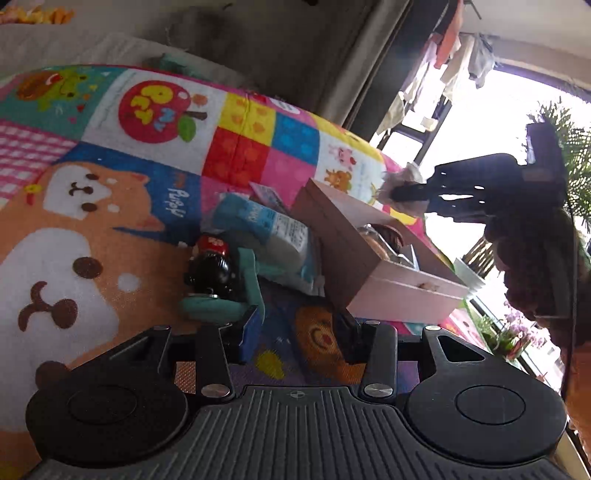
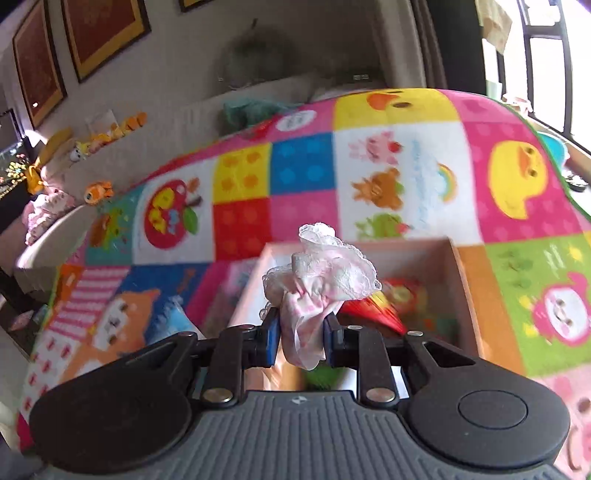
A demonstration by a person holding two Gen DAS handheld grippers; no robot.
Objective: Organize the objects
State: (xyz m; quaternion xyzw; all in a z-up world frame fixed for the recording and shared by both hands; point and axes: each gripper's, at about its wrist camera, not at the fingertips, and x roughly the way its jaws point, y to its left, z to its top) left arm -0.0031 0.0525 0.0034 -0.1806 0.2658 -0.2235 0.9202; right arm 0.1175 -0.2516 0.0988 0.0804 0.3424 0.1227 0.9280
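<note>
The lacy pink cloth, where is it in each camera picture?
Left wrist view: the lacy pink cloth is at the right, pinched by the right gripper, above the box.
Right wrist view: the cloth is in the middle, between the gripper's fingers.
Shared landmark: the pink box.

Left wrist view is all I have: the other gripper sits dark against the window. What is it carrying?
Observer: The right gripper is shut on a crumpled pink-and-white lace cloth.
Operator: Is it over the box?
Observer: In the right wrist view the open box lies directly behind the cloth. Whether it is above it, I cannot tell.
Operator: What is already inside?
Observer: Something red and yellow, too blurred to name.
Operator: Anything past the play mat on that side?
Observer: Soft toys along a ledge, below framed pictures on the wall.
</note>
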